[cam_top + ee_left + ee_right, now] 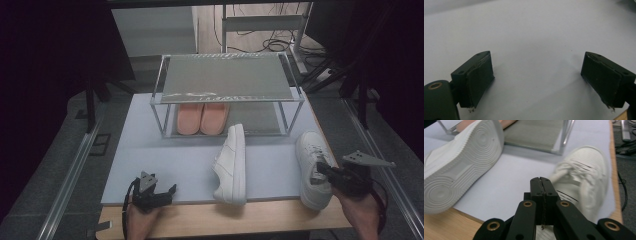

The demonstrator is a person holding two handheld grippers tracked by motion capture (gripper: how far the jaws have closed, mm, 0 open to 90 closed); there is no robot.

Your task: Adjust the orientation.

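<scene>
Surface (150, 150): pale blue-grey mat on a wooden top, wood showing along the near edge. Room is dim; dark curtains at the sides, cables on the floor behind the far edge, metal rails along both sides.

Metal-frame shoe rack (227, 82) stands at the far middle of the surface, two tiers, top tier bare. Pair of pink slippers (202, 119) sits on its lower tier, left part, side by side and touching.

Right hand-held gripper (322, 170) at the near right corner: jaws clenched, pads pressed together. In the right gripper view they close at the collar of the right white sneaker (584, 182); can't tell from the frames whether a bit of the shoe is pinched between them. That sneaker lies at the right edge, toe towards the rack, heel over the near edge of the mat.

Left white sneaker (231, 165) lies tipped on its side at the near middle, sole facing right, just in front of the rack.

Left hand-held gripper (167, 192) at the near left, jaws wide apart, released, bare mat between them, holding and touching nothing.

Count: 2 white sneakers, 2 pink slippers, 1 rack, 2 hand-held grippers.
</scene>
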